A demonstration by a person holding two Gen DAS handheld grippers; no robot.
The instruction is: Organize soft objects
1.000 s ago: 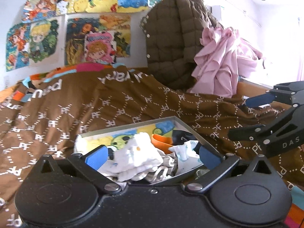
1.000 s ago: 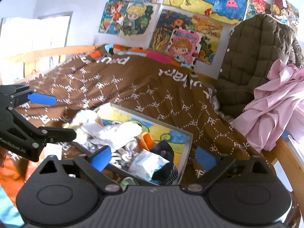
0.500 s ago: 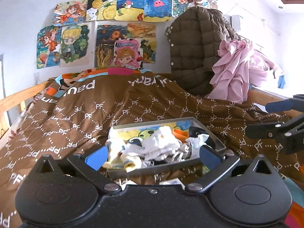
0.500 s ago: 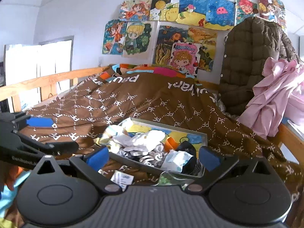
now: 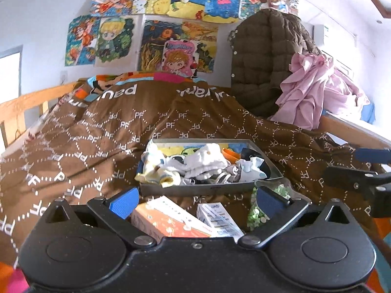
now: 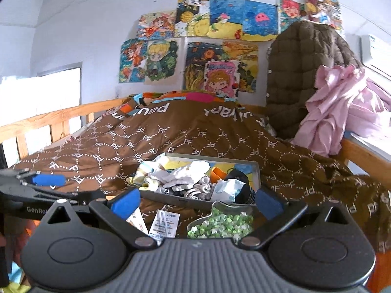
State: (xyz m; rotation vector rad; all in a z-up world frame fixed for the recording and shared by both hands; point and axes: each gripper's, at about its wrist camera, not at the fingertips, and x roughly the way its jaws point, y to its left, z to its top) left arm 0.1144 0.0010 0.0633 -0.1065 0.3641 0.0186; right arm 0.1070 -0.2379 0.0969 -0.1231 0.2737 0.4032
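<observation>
Both the left gripper (image 5: 195, 199) and the right gripper (image 6: 196, 201) have their jaws wide apart and hold nothing. The socks (image 5: 204, 163) lie heaped in a grey tray (image 5: 195, 190) on the brown blanket (image 5: 97, 146), just beyond the grippers.

Child's bedroom: wooden-railed bed (image 6: 56, 119) under brown printed quilt (image 6: 195, 134), cartoon drawings (image 6: 207, 39) taped on far wall, padded coat (image 6: 303, 73) hanging right.
</observation>
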